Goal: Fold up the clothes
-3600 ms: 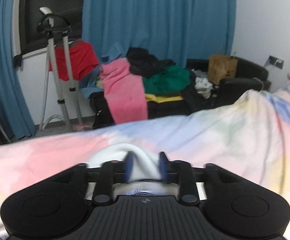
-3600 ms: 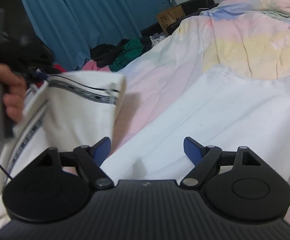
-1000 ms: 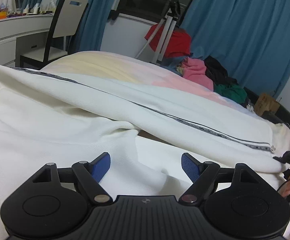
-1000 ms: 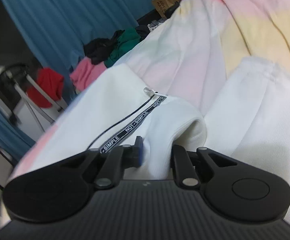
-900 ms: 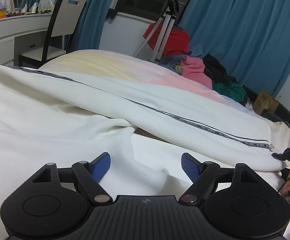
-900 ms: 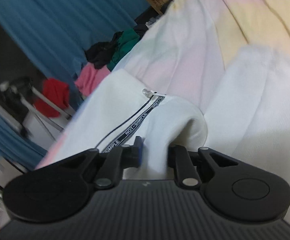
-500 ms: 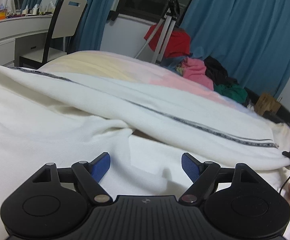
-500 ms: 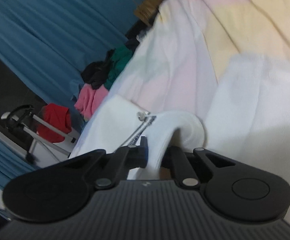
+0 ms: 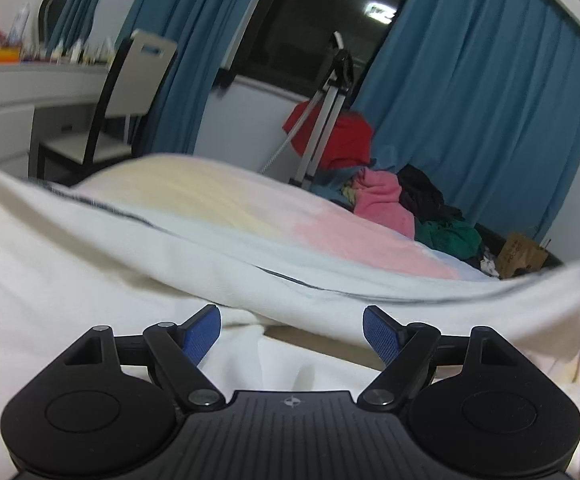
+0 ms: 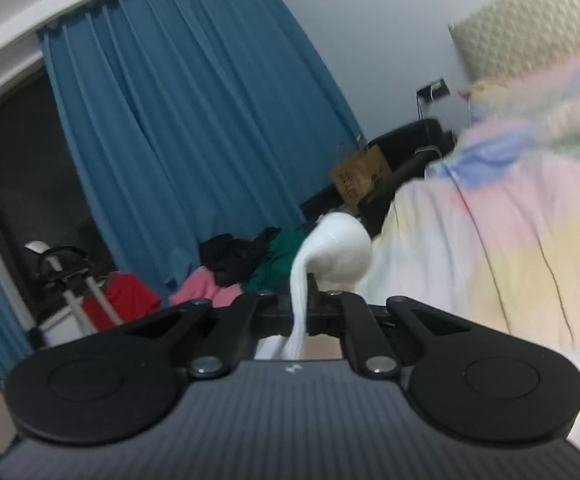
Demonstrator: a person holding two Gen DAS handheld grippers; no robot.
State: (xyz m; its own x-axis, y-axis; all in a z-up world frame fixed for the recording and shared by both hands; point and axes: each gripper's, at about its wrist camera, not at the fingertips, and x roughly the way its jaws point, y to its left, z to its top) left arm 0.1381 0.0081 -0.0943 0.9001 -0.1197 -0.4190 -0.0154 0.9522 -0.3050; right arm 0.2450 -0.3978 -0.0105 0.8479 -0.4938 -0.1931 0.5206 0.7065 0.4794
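R gripper (image 10: 307, 308) jaws clenched on cuff of the white garment (image 9: 90, 256), sleeve (image 9: 329, 280) lifted taut over the bed (image 9: 250, 208); L gripper (image 9: 291, 328) jaws released, hovering over garment body. Fabric soft, light, sags – prob best pinched at hem/seam

The garment (image 9: 70, 264) is white, with a thin dark stripe along its raised fold across the middle of the frame. The bed (image 9: 218, 188) cover is pastel: pale yellow, pink, light blue patches. Curtains (image 9: 469, 92) at upper right are teal blue. A clothes pile (image 9: 409, 204) shows red, pink, black and green. Both grippers are black; the left gripper (image 9: 291, 330) has blue pads (image 9: 200, 334).
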